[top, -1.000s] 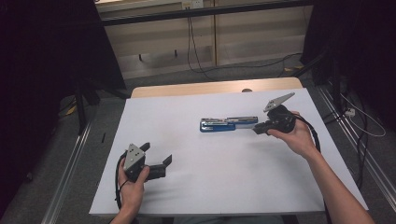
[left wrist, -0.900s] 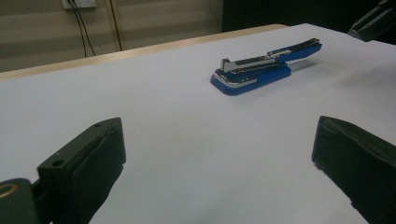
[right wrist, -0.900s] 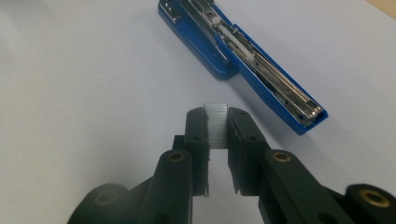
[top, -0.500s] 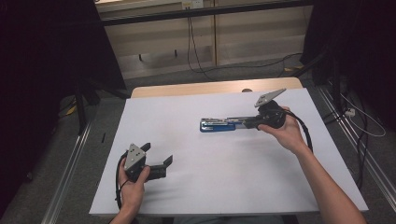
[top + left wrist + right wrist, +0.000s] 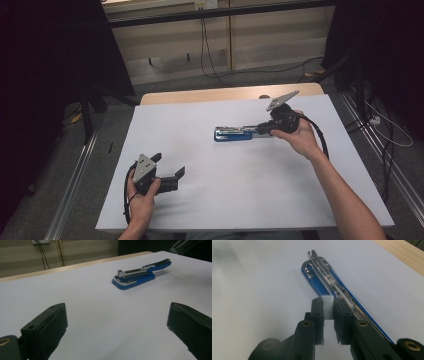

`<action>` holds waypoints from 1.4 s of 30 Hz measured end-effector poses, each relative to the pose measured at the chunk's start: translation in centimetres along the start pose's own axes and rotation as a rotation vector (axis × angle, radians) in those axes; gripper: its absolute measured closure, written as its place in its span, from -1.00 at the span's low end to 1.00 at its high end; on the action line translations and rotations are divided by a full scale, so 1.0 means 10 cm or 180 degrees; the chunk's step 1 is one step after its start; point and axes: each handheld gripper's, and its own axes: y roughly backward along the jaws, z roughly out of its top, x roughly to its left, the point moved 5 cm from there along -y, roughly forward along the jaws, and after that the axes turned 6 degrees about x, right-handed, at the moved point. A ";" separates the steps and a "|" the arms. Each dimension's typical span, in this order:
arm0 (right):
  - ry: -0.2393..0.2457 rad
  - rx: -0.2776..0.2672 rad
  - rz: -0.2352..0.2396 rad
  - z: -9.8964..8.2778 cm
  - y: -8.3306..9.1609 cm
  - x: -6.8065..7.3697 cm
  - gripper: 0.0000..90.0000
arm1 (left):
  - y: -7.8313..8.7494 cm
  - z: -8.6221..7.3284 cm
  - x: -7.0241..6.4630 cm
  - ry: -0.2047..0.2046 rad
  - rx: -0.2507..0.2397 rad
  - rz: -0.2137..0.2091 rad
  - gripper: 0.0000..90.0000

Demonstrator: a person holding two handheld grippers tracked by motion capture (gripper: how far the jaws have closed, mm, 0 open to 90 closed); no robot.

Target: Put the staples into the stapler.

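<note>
Step in hand, as I judge it: loading staples into the opened stapler. The right gripper is hovering just above the rear half of the blue stapler, its jaws clamped on a strip of staples, the strip standing edge-up between the pads. The stapler is lying on the white table cover, right of centre and toward the far side, its metal magazine channel lying exposed along the top with the blue base under it. In the left gripper view its top arm is standing raised behind the magazine.

The left gripper is resting on the near left of the cover, well apart from the stapler, jaws wide apart and holding nothing.

Next move, judged: the strip wants turning so its length is running along the channel, then lowering into the open rail without skewing. The stapler is lying unrestrained, so contact may nudge it; the idle left gripper could steady the base.
</note>
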 end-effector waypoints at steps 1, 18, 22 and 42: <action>-0.0006 -0.0013 0.0005 0.02 0.00 0.00 0.76 | 0.00 0.00 0.00 -0.0007 0.0001 0.0004 -0.93; 0.0117 0.0100 -0.0045 0.29 -0.19 -0.03 0.76 | -0.02 -0.01 0.00 -0.0009 0.0027 -0.0036 -0.93; 0.0183 0.0133 -0.0032 0.36 -0.22 -0.02 0.76 | -0.01 -0.01 0.00 -0.0006 0.0017 -0.0029 -0.93; 0.0396 0.0208 0.0061 0.58 -0.53 0.06 0.76 | -0.03 -0.02 0.00 -0.0019 0.0058 -0.0072 -0.93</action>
